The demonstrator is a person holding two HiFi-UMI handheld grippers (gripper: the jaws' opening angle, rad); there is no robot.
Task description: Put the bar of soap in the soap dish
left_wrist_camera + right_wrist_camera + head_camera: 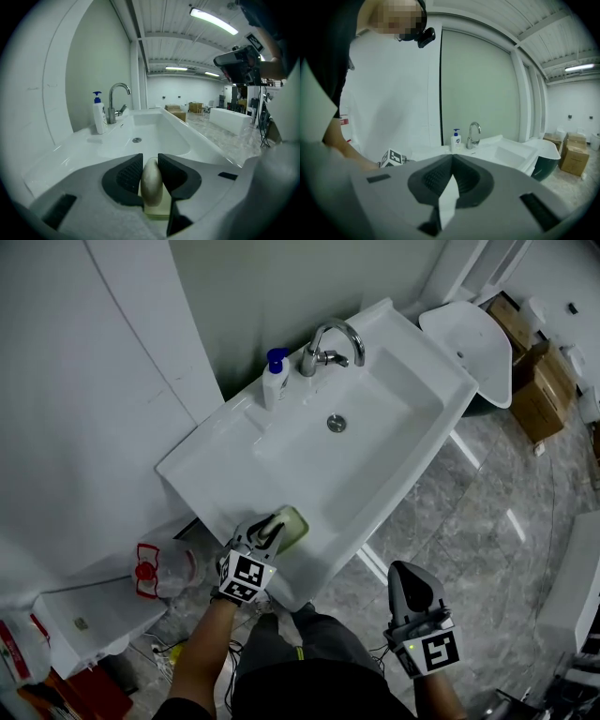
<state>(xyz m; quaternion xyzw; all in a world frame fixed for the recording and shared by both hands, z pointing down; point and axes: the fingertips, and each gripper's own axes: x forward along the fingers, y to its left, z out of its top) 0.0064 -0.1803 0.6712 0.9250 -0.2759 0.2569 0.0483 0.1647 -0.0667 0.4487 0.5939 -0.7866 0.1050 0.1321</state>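
At the near edge of the sink (394, 418), the left gripper (269, 527) squeezes one bar of soap (151, 180) over one soap dish (158, 209). The right gripper (409, 576) has its jaws together. One bottle (275, 379) stands by one tap (328, 345).

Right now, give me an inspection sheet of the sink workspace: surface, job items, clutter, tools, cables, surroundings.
surface: white sink, basin bare but for the drain.
job's things: bar of soap held just over the soap dish on the sink's near corner; not yet released.
clutter: pump bottle beside the faucet.
grippers: left tool shut on the bar of soap; right tool shut, empty, off the sink above the floor.
cables: what look like loose leads on the floor.
surroundings: red-and-white bag below the sink; cardboard boxes.
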